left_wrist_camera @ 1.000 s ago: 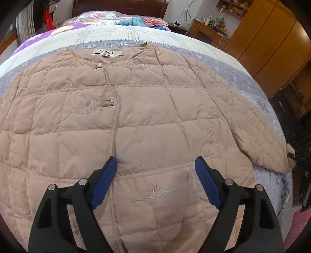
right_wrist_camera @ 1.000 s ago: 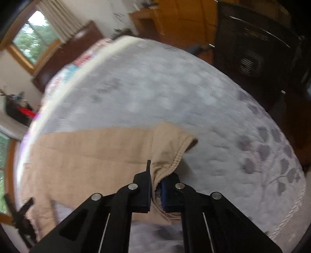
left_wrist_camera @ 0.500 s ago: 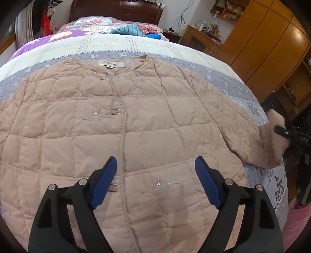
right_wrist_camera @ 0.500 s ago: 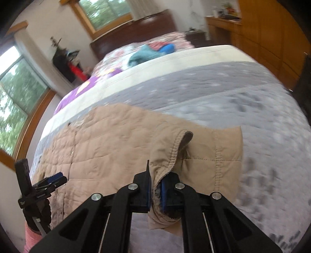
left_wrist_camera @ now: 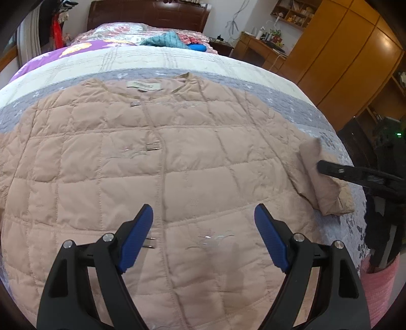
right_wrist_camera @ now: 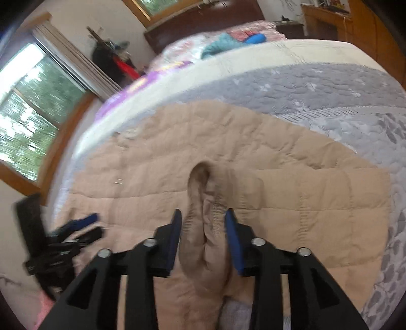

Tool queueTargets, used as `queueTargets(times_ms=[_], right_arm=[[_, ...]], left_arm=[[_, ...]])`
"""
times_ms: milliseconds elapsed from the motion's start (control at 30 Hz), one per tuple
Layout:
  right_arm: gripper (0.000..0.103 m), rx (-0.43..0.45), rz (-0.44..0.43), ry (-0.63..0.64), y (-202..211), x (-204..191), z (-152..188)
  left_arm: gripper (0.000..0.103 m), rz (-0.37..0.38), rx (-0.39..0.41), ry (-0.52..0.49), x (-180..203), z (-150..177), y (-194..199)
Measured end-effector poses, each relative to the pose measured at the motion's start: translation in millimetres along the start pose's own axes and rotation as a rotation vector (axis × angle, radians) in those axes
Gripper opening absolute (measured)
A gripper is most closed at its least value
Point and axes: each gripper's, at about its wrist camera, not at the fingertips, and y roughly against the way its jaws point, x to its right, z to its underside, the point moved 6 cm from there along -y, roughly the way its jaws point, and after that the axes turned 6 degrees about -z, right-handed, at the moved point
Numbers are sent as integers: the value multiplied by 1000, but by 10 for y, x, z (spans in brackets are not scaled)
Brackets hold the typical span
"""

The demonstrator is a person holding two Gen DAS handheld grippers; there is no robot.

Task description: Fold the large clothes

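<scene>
While its jaws part, right claw [right_wrist_camera: 203, 238] around jacket cuff [right_wrist_camera: 203, 203].

Left wrist view looks steeply down from just above the hem of the quilted jacket [left_wrist_camera: 177, 162], facing up the bed [left_wrist_camera: 177, 61] toward the headboard [left_wrist_camera: 149, 11]; the left claw [left_wrist_camera: 203, 236] fills the bottom edge. Right wrist view sits close over the jacket's sleeve side, tilted and blurred, facing across the jacket toward the window [right_wrist_camera: 33, 127], right claw [right_wrist_camera: 203, 236] low in frame. Both views share the jacket, grey quilt band and headboard. Each camera catches the other claw at the jacket's edge.
</scene>
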Motion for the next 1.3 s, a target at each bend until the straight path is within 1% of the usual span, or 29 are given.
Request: queueTargets(times_ms=[33,100,167,200,233,300,333,400,467,500,533,567,633,700,733,867,933,1033,1200,1300], right_arm=[[37,26,-12,4,130,5,2],[37,71,16,2,353,80,19],[37,110,133,-29,601,305,74],[37,129,191,-49,708,429,105],[37,146,223,-68,798,538,148],[37,166,221,-132,984,805,270],[37,175,222,-163,1065,934,350],[37,185,253,-187,1169,1096,465],[37,187,263,-205,1251,1230,552],[37,187,260,-210,1253,1254,566],[36,189,256,-215,1267,1282,603],[36,194,256,-220,1299,1319,640],[36,197,256,-228,1315,1363,655],[36,197,247,-237,1315,1392,674],[36,197,244,-239,1304,1396,673],[36,194,213,-241,1210,1388,649],[36,189,194,-239,1160,1358,631],[36,176,163,-227,1061,1275,593],[36,130,71,-165,765,925,466],[36,100,27,-124,566,679,372]], left_arm=[[82,7,2,-8,60,-9,3],[82,34,-4,-27,213,-14,5],[82,75,-18,-49,408,-19,-8],[82,107,-34,-60,565,-20,-31],[82,129,-47,-65,677,-19,-57],[82,178,-77,-83,976,-37,-152],[82,188,-86,-92,1085,-39,-199],[82,204,-112,-108,1298,-39,-318],[78,212,-139,-124,1517,-40,-458],[69,208,-147,-129,1585,-30,-514],[53,200,-158,-132,1646,-30,-570],[45,191,-169,-135,1688,-26,-620],[20,157,-173,-134,1708,-20,-687],[6,159,-156,-128,1700,-39,-671],[4,172,-139,-125,1686,-55,-623],[3,178,-42,-115,1516,-138,-306],[2,173,4,-99,1334,-185,-103],[2,137,73,-63,987,-249,192],[2,75,156,-6,435,-309,605],[2,40,183,25,122,-319,786]])
